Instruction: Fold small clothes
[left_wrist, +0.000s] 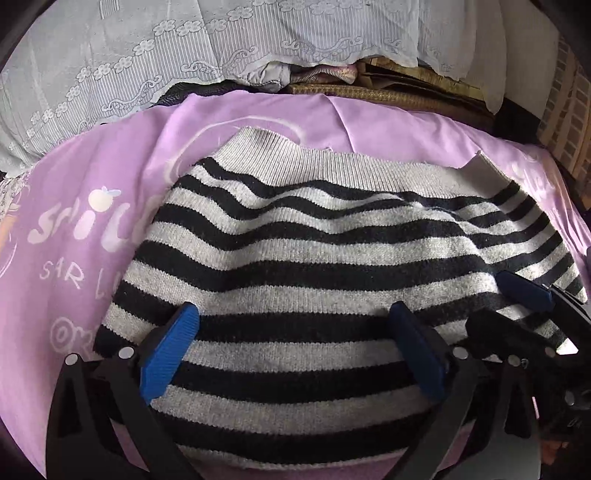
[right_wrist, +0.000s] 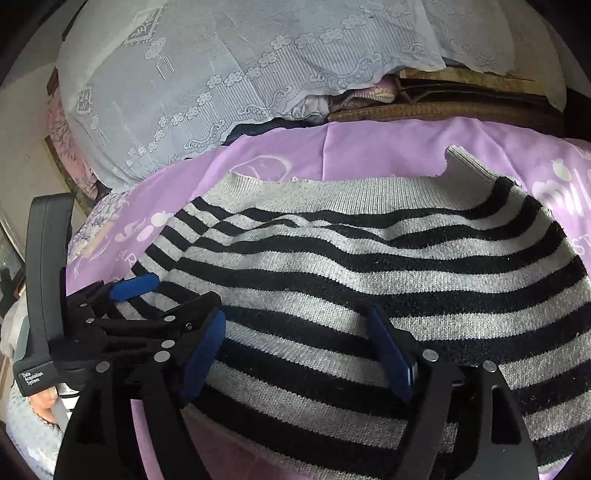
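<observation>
Both tongs stand spread wide with nothing pinched. The left gripper (left_wrist: 295, 339) hovers low in its frame, the right gripper (right_wrist: 295, 350) likewise, both over the striped sweater (left_wrist: 332, 258). It fills mid-frame, lying flat on the purple sheet (left_wrist: 74, 184). A lace cover (left_wrist: 147, 44) drapes across the top.

Soft even daylight, sharp centre, fisheye bending and dark corners

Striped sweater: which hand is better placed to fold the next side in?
Left, probably: the left tool hangs open over the striped sweater nearer the sleeve bulging out; the right tool sits mid-body.
</observation>
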